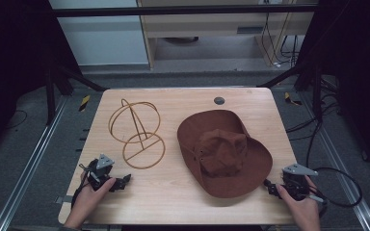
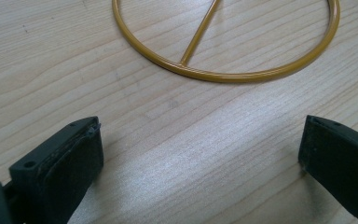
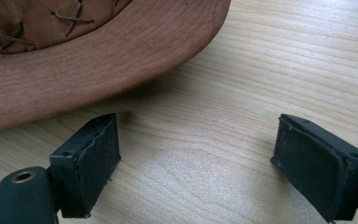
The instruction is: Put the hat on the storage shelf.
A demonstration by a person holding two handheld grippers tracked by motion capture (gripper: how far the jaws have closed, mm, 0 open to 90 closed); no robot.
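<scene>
- While nothing is gripped yet, the hat (image 1: 224,153) lies crown up right of centre in the high view, its brim flat on the table (image 1: 173,202); the work is judged to be setting it on the stand (image 1: 137,132).
- In the right gripper view the brim (image 3: 88,60) fills the upper left, just beyond the left jaw and apart from it.
- At the lower right of the high view, the right gripper (image 1: 271,187) is seen just beside the brim's near edge; its jaws stand wide apart with only bare wood between them.
- At the lower left, the left gripper (image 1: 123,182) is likewise spread wide and empty, pointed at the stand's base ring (image 2: 223,72), which crosses the top of the left gripper view.
- The stand is placed left of the hat, near it but not touching, its wire loops upright.
- For a clean pickup, one jaw is best slid under the brim edge and the other over it, since the brim lies flat.
- The grip should be taken well in from the rim, as soft felt is likely to sag or slip.
- The base ring may be pinned by the left gripper so the light stand is not tipped.
</scene>
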